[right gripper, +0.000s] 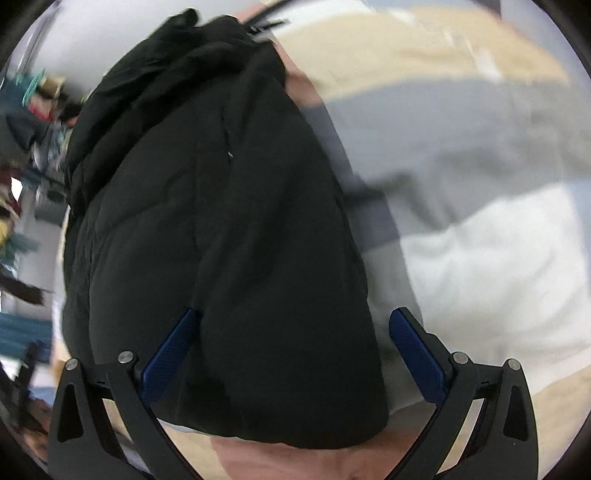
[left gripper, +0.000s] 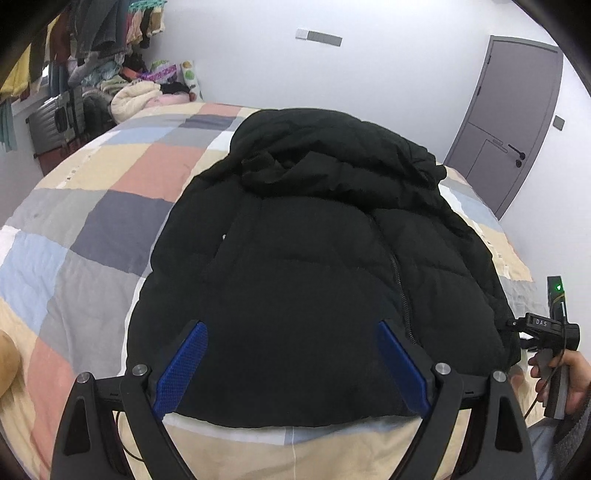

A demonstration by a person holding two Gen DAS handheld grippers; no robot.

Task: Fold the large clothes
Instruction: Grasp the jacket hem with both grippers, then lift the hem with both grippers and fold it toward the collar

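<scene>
A black hooded puffer jacket [left gripper: 314, 240] lies front up on a patchwork quilt [left gripper: 110, 206], hood at the far end, zipper running down the right of its middle. My left gripper [left gripper: 291, 326] hangs open just above the jacket's near hem, blue pads wide apart and touching nothing. The right wrist view is blurred by motion. In it the right gripper [right gripper: 295, 314] is open over one long edge of the jacket [right gripper: 221, 221], with the left pad above black fabric and the right pad above the quilt [right gripper: 480, 240].
A hand [left gripper: 569, 376] holds the other gripper's handle at the jacket's near right corner. Clothes hang on a rack [left gripper: 92, 33] with a pile and a grey suitcase [left gripper: 55, 118] at the far left. A grey door [left gripper: 517, 122] stands at the right.
</scene>
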